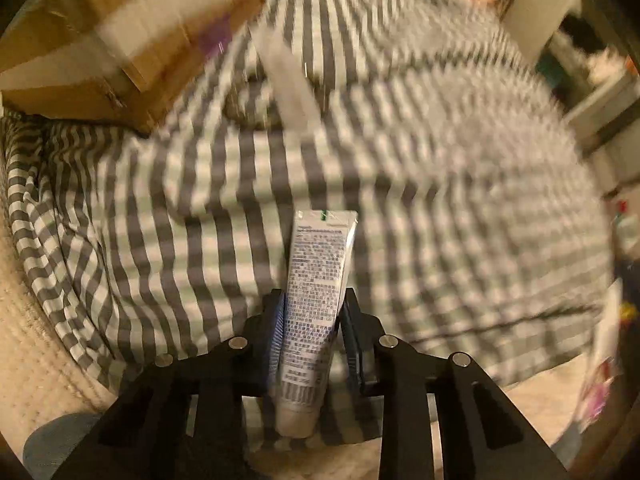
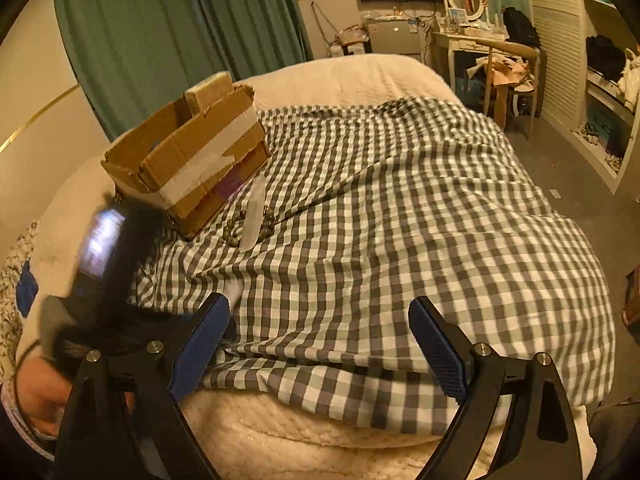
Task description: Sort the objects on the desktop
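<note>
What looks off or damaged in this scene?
The box is battered: flaps torn and splayed, tape across one side. It sits crooked on the rumpled cloth. The tube sits slightly tilted in the left tongs.

checked cloth (image 1: 460,168) smeared by blur; left tool (image 2: 100,248) blurred

Two cameras, one bed.
Your left camera looks down, close to the checked cloth (image 1: 400,200), all blurry. Your right camera sits higher and farther back. Both see the cardboard box (image 2: 192,156) and cloth.
</note>
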Motion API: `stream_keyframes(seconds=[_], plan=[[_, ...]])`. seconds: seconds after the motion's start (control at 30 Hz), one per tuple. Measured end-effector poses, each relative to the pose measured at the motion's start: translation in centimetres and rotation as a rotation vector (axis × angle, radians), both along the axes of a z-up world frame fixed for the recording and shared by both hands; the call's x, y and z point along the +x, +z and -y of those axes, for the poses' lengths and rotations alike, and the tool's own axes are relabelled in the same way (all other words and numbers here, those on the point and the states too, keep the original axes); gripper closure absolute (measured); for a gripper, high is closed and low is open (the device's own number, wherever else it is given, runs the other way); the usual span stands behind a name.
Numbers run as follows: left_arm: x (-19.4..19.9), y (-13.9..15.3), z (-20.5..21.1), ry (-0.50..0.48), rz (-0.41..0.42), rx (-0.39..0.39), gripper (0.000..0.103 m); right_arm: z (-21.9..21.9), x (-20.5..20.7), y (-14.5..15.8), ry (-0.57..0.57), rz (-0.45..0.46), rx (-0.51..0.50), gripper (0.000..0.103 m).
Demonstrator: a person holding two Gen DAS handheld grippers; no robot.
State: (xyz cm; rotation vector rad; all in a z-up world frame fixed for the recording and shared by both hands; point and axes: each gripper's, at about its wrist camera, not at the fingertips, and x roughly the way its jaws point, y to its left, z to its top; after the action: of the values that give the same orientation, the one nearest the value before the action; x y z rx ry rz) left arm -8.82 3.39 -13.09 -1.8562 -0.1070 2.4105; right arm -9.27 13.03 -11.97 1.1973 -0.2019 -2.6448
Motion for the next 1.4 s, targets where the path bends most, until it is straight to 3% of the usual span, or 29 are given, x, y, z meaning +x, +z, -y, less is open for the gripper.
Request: stream_keyframes(seconds=[0.17,0.23,0.33,0.43,0.57,0.63,0.7,0.83,0.97,1.07,1.13,1.27,1.4], plan=[[-0.7,4.0,4.8,0.138,-0.235,0.058,0.076,1.5,-2.3,-1.1,0.021,0.022,-0.004,0.012],[-0.4,4.4,7.5,0.264,-0.338,0.074,0.076,2.5,-3.8,-1.3,0.032,0.024,-0.010,0.012],[-0.9,3.6,9.9,0.416,-0.322,0.113,0.076,4.7,-6.3,-1.4,0.046,0.018,0.005,0.012],[-1.6,2.1,10.7,0.440,-0.250,0.138,0.076,7.4,-8.9,-1.7,0.082,0.001,0.033,0.012],[-1.4,1.9,11.0,0.495,-0.271,0.122,0.076,10.9,-12.2,-3.0,0.117,0.021,0.109,0.012],[-0.8,2.1,12.2,0.553,-0.304,0.149,0.076,12.2,-13.9,-4.1,0.087,0.048,0.174,0.021],[-0.6,2.0,13.3,0.606,-0.314,0.155,0.076,12.7,-15.6,-5.3,0.081,0.085,0.159,0.032],[-0.7,1.2,13.9,0.620,-0.272,0.169,0.076,13.3,-17.0,-6.6,0.078,0.101,0.142,0.032],[-0.5,1.3,14.0,0.610,-0.270,0.158,0.076,14.4,-17.6,-7.7,0.103,0.109,0.191,0.033],[-0.2,1.4,14.0,0.606,-0.269,0.152,0.076,15.3,-17.9,-8.8,0.114,0.127,0.259,0.053],[0.0,1.6,14.0,0.602,-0.277,0.140,0.076,15.8,-17.6,-9.0,0.120,0.121,0.301,0.076],[1.0,2.6,13.8,0.597,-0.349,0.128,0.076,15.3,-16.4,-8.0,0.138,0.119,0.269,0.077],[0.6,3.0,13.2,0.525,-0.377,0.054,0.076,13.9,-14.3,-5.9,0.129,0.099,0.218,0.078]])
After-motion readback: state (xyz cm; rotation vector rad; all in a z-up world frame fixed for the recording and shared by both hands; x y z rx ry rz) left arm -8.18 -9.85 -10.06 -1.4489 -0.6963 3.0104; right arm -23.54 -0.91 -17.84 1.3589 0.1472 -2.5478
